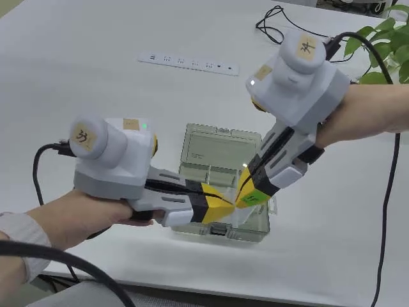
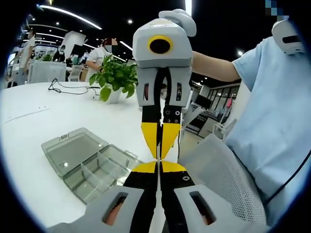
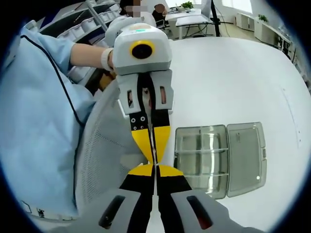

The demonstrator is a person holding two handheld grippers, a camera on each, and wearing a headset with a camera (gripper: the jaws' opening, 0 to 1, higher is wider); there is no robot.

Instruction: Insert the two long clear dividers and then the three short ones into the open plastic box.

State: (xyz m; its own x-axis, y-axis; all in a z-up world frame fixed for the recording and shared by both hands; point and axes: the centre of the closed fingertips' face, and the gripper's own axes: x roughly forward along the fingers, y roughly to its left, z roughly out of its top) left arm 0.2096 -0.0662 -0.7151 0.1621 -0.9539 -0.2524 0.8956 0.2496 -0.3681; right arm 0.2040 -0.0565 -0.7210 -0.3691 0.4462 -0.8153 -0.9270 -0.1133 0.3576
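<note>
White tabletop spreads under your hands, and the open plastic box sits on it toward the near edge, directly below the gripper tips. Its long axis runs left to right across your head view. The lid lies flat on the far side, joined along the far long edge, and the box opens upward. Clear dividers cross the inside and split it into compartments.

Your left gripper comes in from the left, and your right gripper slants down from the far right. Their yellow tips touch each other just above the near half of the box. Both pairs of jaws are pressed together. You cannot tell whether a thin clear piece is pinched in either.

Farther back, a white power strip lies on the table, black cables loop toward the far right, and a green plant stands at the far right corner. The gripper views show a mesh chair back beside the near table edge, with an office of desks and ceiling lights beyond.

The grippers cover much of the box's near half, and the dividers are too transparent to count.
</note>
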